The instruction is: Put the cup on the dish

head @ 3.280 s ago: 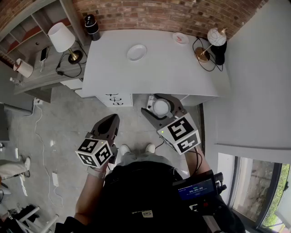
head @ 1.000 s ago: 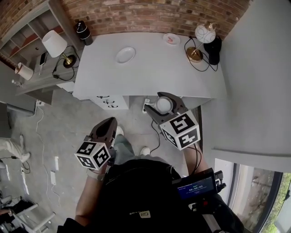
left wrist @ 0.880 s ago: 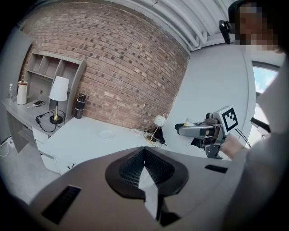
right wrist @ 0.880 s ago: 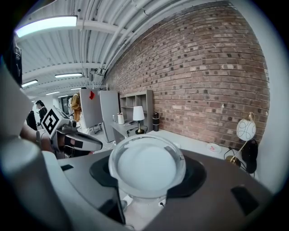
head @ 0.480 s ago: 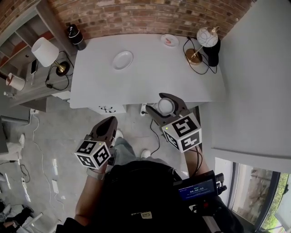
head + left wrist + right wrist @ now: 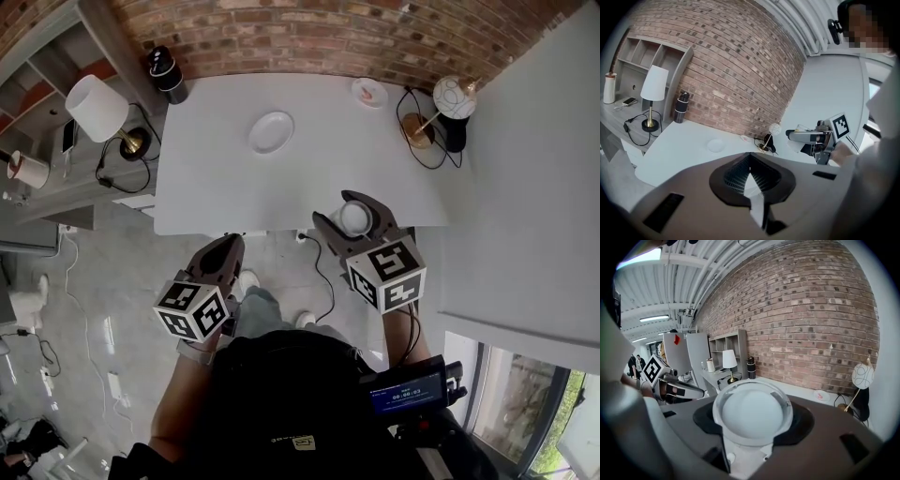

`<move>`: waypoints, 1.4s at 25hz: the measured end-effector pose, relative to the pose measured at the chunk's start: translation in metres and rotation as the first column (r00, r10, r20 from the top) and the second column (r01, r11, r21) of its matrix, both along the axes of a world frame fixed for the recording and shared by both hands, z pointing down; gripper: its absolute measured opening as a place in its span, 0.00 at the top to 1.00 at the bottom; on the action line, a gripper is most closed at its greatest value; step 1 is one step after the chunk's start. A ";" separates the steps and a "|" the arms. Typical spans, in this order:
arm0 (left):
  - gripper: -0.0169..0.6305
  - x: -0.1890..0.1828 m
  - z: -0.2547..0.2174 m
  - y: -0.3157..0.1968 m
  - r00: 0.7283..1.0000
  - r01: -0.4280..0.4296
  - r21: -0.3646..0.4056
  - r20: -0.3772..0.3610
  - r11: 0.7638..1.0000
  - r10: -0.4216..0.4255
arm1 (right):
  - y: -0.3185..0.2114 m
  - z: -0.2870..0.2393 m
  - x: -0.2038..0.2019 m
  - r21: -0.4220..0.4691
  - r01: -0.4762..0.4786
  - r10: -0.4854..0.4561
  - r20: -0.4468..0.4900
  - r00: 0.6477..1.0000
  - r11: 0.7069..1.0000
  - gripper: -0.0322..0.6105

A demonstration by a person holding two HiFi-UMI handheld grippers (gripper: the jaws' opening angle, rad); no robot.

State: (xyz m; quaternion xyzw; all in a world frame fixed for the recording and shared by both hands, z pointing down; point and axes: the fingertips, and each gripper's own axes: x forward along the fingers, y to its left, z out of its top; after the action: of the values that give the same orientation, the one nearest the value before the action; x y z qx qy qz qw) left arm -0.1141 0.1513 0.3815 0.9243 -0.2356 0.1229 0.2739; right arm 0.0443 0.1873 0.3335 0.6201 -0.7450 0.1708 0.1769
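Note:
A pale, translucent cup (image 6: 354, 217) sits between the jaws of my right gripper (image 6: 356, 214), which is shut on it above the front edge of the white table (image 6: 225, 187). In the right gripper view the cup (image 6: 752, 411) fills the space between the jaws. A white oval dish (image 6: 271, 132) lies bare further back on the table, to the left of the cup; it also shows in the left gripper view as the dish (image 6: 715, 145). My left gripper (image 6: 223, 255) hangs over the floor just short of the table, shut and holding nothing.
A small dish with pink marks (image 6: 369, 92) and a globe lamp (image 6: 453, 98) with its cable stand at the table's back right. A black bottle (image 6: 166, 72) is at the back left corner. A white-shaded lamp (image 6: 97, 101) stands on the side shelf. A white wall runs along the right.
Both grippers have moved forward toward the table. The right one, still carrying the cup, has gone from over the floor to the table's front edge; the left one has come close to that edge.

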 end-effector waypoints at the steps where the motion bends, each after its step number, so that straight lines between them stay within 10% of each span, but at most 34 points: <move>1: 0.97 -0.002 0.001 -0.008 1.000 -0.002 -0.004 0.000 1.000 0.002 | -0.007 0.000 -0.002 -0.001 -0.005 0.005 0.000 1.000 1.000 0.55; 35: 0.97 -0.059 0.013 -0.138 1.000 0.014 -0.068 -0.025 0.998 -0.016 | -0.143 0.001 -0.008 -0.027 -0.144 0.144 -0.006 0.990 0.989 0.55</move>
State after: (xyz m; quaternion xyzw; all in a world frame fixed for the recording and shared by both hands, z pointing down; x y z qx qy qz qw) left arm -0.1735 0.0134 0.3948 0.9141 -0.2347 0.1170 0.3091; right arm 0.0360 0.0442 0.3341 0.6702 -0.6954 0.1924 0.1740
